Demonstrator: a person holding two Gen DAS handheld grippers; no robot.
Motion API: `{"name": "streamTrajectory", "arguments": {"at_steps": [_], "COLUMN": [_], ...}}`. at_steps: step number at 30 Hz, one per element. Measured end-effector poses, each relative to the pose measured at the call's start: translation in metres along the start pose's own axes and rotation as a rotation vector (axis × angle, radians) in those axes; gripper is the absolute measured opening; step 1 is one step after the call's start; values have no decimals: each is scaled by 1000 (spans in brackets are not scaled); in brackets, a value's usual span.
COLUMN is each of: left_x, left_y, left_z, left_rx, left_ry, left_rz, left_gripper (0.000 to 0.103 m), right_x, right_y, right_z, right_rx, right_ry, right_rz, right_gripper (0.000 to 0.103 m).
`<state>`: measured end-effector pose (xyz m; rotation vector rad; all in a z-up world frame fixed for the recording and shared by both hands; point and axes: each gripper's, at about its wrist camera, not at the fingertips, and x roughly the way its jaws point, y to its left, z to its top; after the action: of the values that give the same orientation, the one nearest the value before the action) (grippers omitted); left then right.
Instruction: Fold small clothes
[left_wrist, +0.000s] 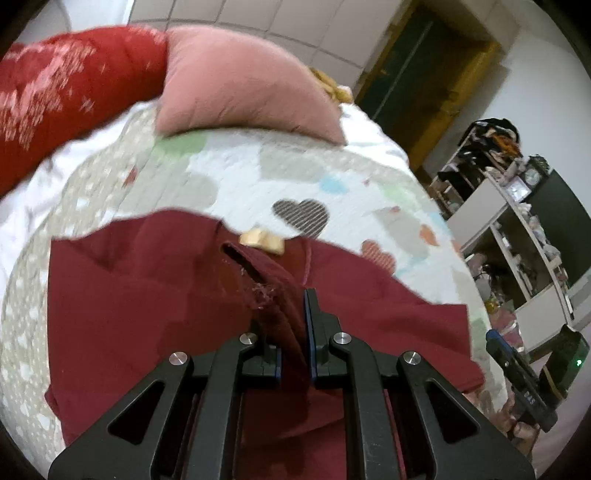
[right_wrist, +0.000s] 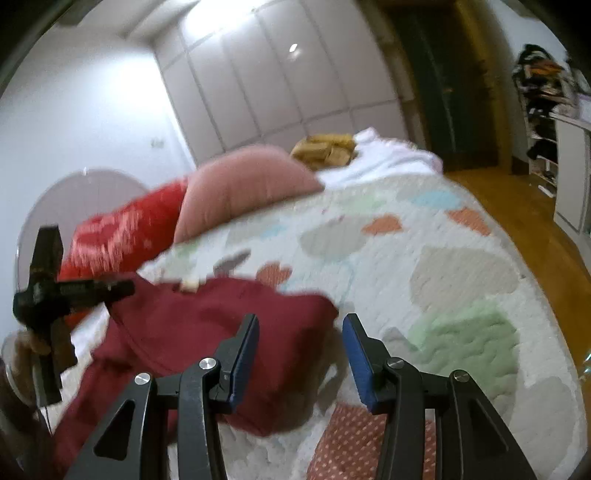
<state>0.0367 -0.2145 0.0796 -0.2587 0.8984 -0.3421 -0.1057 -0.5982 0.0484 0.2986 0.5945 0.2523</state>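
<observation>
A dark red garment lies spread on the patterned quilt of a bed. My left gripper is shut on a raised fold of the garment, with the cloth pinched between its blue pads. A small tan label shows at the garment's far edge. In the right wrist view the garment lies at the left. My right gripper is open and empty over the garment's right edge. The left gripper shows at the far left of that view, holding the cloth.
A pink pillow and a red patterned cushion lie at the head of the bed. Shelves with clutter stand to the right, beyond the bed's edge. Wooden floor and a dark doorway are at the right.
</observation>
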Motion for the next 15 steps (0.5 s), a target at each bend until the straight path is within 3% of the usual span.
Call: {"name": "streamTrajectory", "arguments": {"at_steps": [4,11,13,14,15], "left_x": [-17,-35,-34,-35,-36], "left_y": [-1,18,31,36,43], "left_z": [4,3,3,3,4], "left_rx": [14,41,11,1,-10], "left_ry": [-38,-85,-77,-79,-83], "left_rz": [-16,44,42,40,35], "left_gripper": [8,8,8,8,8], "right_x": [-1,32,46,56,67], "right_y": [11,-3,-8,-9,-10], "right_z": [-2,-11,-9,-9,-9], "right_rx": [-54,89,170,213,246], "right_ry": [5,86,119,154,191], "right_rz": [47,1,32,56,55], "right_gripper": [46,46,51,62,67]}}
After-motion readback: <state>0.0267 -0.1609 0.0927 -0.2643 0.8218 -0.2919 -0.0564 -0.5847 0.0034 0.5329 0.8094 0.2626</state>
